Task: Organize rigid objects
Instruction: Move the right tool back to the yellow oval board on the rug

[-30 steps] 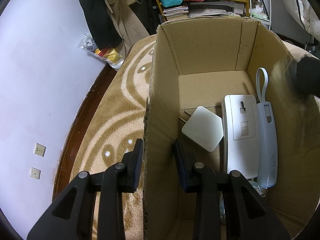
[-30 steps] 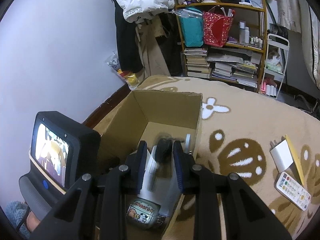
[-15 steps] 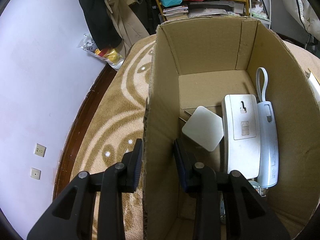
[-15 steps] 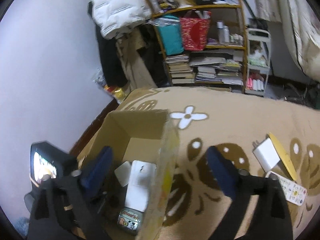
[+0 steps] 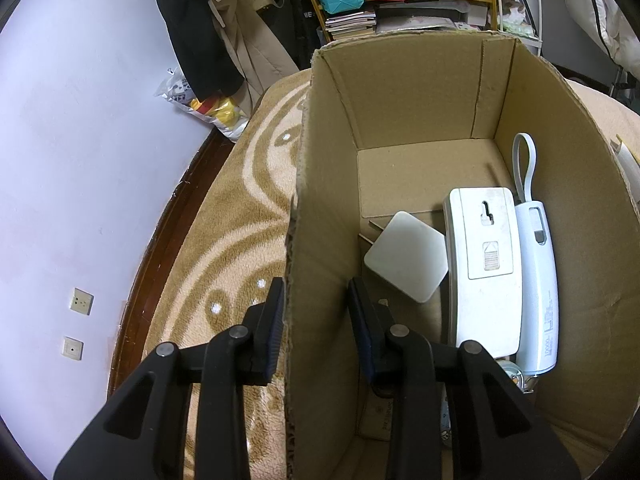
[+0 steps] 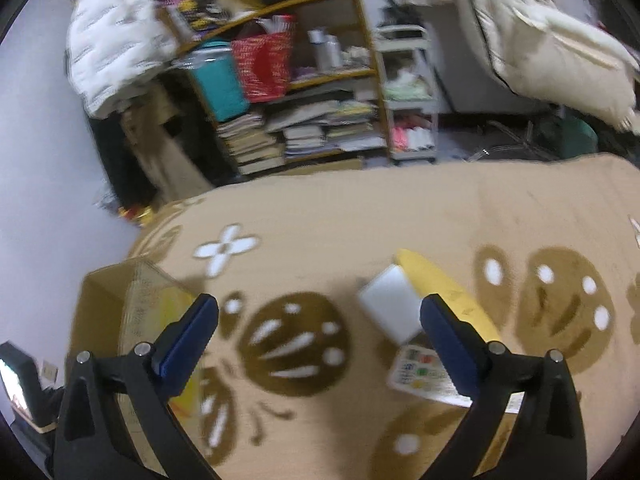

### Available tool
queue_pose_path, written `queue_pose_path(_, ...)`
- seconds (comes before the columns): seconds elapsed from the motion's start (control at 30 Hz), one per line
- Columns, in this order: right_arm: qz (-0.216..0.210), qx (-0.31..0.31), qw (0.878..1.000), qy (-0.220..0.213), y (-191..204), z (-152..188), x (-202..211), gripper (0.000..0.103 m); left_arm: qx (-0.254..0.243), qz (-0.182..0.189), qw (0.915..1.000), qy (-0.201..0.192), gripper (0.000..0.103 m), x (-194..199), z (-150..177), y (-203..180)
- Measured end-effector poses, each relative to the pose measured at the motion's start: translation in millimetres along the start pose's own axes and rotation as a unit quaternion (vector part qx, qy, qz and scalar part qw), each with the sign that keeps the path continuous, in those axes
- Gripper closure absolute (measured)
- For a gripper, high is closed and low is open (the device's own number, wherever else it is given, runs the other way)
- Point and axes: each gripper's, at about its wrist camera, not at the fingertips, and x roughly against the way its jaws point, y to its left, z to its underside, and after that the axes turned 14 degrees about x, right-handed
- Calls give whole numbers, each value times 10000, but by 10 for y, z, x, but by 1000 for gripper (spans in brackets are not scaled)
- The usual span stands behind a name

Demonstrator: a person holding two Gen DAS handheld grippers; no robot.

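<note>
My left gripper (image 5: 316, 320) straddles the left wall of the open cardboard box (image 5: 420, 92), one finger outside and one inside, shut on that wall. On the box floor lie a white square adapter (image 5: 406, 262), a white rectangular device (image 5: 482, 268) and a pale blue power bank (image 5: 538, 284) with a loop strap. My right gripper (image 6: 320, 320) hangs wide open and empty above the patterned blanket. Just beyond its right finger lie a white charger block (image 6: 390, 306), a white remote (image 6: 424, 376) and a flat yellow item (image 6: 444, 284). The right wrist view is motion-blurred.
The box (image 6: 108, 296) sits left of the right gripper on the brown blanket (image 6: 400, 216). A cluttered bookshelf (image 6: 304, 120) with bags and books stands behind, beside hanging coats (image 5: 200, 40). A lilac wall (image 5: 80, 160) runs along the left.
The right gripper was shut on a small dark item over the box; it opened and swung right over the blanket towards the charger and remote. The left gripper stayed put.
</note>
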Motion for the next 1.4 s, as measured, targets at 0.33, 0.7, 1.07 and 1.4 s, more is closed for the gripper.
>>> queue_pose_path(0.33,410,-323,9983,260,-600,205,-233,0,-38,-48,10000,-16,71,4,3,-10)
queue_pose_path(0.7,769,1,9941,768,-664,364,-480,0,-70,-109,9999,-26,69,-9,12,-37)
queue_pose_path(1.07,898,-142,9914,946,-786,471,-511,21,-62,-99,9999,-20,69,-14,9,-15)
queue_pose_path(1.4,1041,219,9873,1183,-789,468,-662,39,-58,-103,9999,-15,69,-23,14,-16)
